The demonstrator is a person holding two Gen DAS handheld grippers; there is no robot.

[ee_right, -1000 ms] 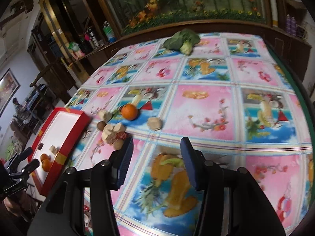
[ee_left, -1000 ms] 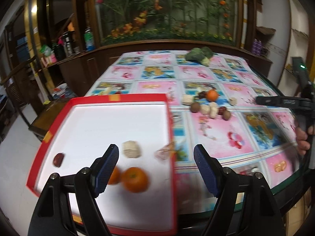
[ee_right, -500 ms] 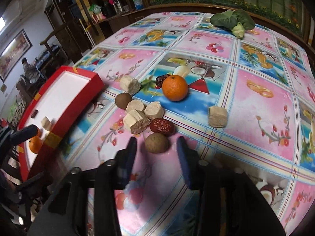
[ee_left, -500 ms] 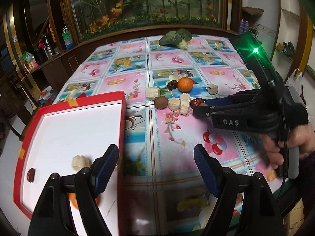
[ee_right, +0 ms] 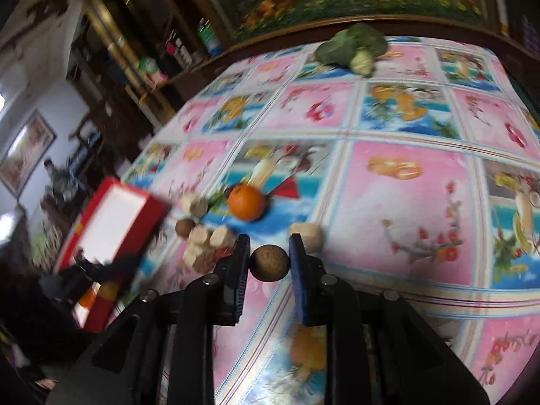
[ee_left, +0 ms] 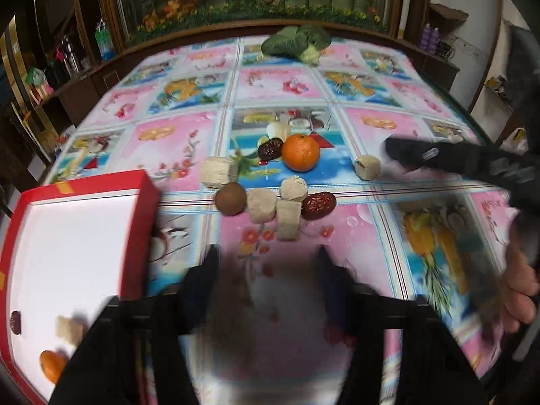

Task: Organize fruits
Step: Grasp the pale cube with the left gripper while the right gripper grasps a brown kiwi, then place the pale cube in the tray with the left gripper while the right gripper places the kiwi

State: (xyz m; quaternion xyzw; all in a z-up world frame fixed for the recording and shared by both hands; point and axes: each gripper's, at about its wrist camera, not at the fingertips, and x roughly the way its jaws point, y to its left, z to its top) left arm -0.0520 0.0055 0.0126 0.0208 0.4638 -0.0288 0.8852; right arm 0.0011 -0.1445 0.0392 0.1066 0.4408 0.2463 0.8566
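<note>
Right hand-held gripper (ee_right: pixel 269 260) clamped on brown round fruit (ee_right: pixel 269 263), orange (ee_right: pixel 245 201) beyond, red tray (ee_right: pixel 111 233) left

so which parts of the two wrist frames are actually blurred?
Left wrist view: the left gripper, jaws closing on nothing, and the right gripper's arm are smeared; the orange stays fairly sharp. Right wrist view: the right gripper and its brown round fruit are crisp; the red tray and room are streaked.

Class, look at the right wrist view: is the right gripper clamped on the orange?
No. The right gripper is shut on a round brown fruit; the orange sits beyond it.
</note>
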